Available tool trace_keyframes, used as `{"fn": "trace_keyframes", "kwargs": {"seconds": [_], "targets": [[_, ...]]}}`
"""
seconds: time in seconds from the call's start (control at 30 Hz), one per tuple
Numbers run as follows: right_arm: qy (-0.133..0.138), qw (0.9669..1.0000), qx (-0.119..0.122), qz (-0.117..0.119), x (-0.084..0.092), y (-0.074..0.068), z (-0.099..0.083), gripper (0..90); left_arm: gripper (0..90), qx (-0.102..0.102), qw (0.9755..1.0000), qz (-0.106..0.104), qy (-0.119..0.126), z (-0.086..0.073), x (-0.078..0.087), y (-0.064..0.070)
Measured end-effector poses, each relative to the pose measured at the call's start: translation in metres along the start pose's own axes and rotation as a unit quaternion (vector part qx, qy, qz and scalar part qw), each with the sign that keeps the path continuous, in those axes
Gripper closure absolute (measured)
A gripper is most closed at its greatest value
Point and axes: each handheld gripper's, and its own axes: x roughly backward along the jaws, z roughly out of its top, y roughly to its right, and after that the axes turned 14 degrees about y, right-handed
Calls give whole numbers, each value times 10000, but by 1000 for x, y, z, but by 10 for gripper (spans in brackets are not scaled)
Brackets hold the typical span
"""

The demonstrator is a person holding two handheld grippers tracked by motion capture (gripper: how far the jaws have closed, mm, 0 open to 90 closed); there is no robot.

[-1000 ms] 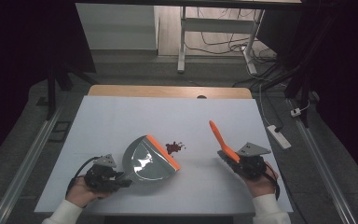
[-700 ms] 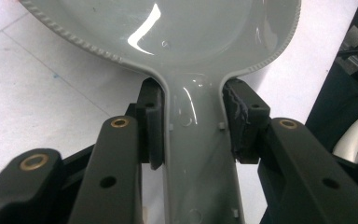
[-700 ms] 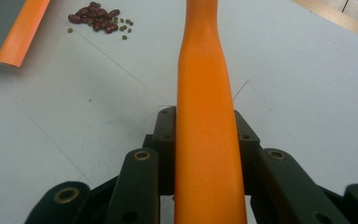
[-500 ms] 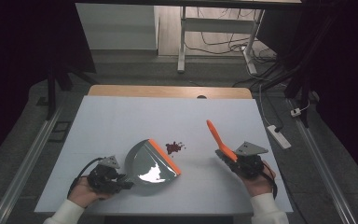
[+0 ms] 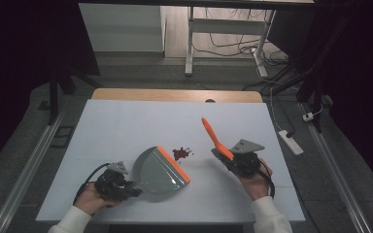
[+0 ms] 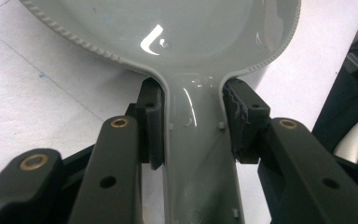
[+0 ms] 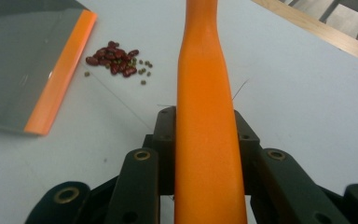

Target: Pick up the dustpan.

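A grey dustpan [image 5: 158, 171] with an orange front lip [image 5: 173, 163] lies on the white table, and my left gripper [image 5: 128, 187] is shut on its handle [image 6: 200, 154]. A small pile of red beans with a few green ones [image 5: 181, 153] lies just past the lip [image 7: 58, 93], seen also in the right gripper view [image 7: 116, 60]. My right gripper [image 5: 226, 158] is shut on an orange brush handle [image 7: 207, 126] that points up and away to the left [image 5: 214, 137]. The brush's bristle end is hidden.
The white table top [image 5: 126, 131] has a wooden far edge [image 5: 175, 95]. Past it stand a white table frame [image 5: 190, 43] and cables on the floor. A white power strip [image 5: 290, 141] lies on the floor to the right.
The dustpan has slid slightly right and forward, its lip now closer to the beans. The orange handle has shifted a little left.
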Motion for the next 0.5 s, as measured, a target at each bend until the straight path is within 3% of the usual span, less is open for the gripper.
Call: {"fn": "trace_keyframes", "kwargs": {"seconds": [0.2,0.5], "targets": [[100,9996,-202,167,-29,1,8,705,613,34,10000,-25,-3,0,0,-1],[199,9995,-192,176,-53,0,22,706,613,94,9999,-66,-7,0,-1,-2]]}}
